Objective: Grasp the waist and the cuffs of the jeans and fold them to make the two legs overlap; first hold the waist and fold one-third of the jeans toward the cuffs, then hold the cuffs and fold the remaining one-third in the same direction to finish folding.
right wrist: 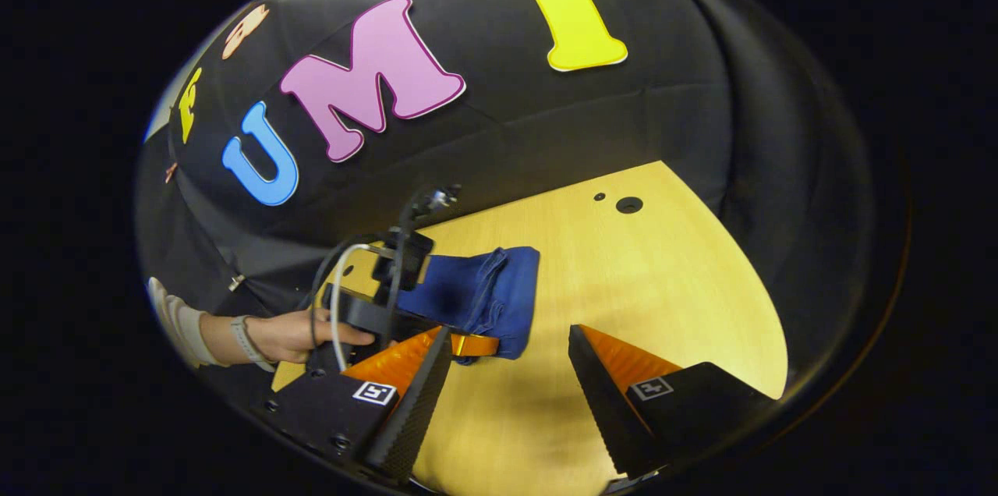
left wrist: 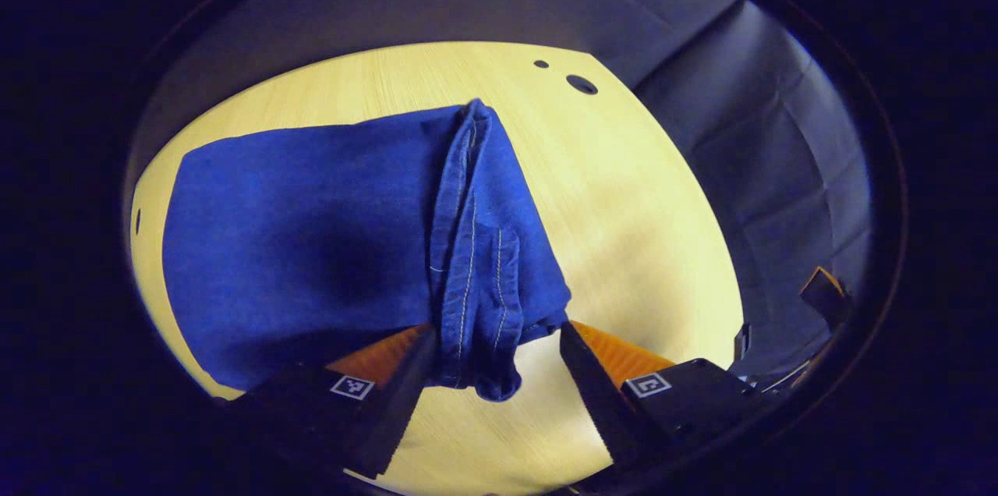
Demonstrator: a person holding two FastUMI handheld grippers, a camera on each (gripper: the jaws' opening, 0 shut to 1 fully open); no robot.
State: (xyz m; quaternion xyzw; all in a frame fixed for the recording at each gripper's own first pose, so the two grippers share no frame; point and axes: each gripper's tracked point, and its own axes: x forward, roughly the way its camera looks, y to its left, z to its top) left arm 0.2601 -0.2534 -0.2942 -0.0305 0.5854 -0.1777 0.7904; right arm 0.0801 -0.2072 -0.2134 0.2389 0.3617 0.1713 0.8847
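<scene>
The jeans lie folded on the table, a flat blue block with a thick bundle of seams and hems along its right side in the left gripper view. The left gripper is spread wide; the bundle's lower end hangs down between its fingers. The left finger touches the cloth, the right finger stands just beside its edge (so the cloth is not pinched from both sides).

In the right gripper view the jeans are seen farther off, near the back part of the table, in front of the black wall. The left gripper is at the near edge of the jeans, and a hand with a light sleeve and a wristband holds its body; cables rise from it. The right gripper is released, its fingers wide apart over bare wood, well apart from the jeans. Two dark holes sit in the table near the wall.
</scene>
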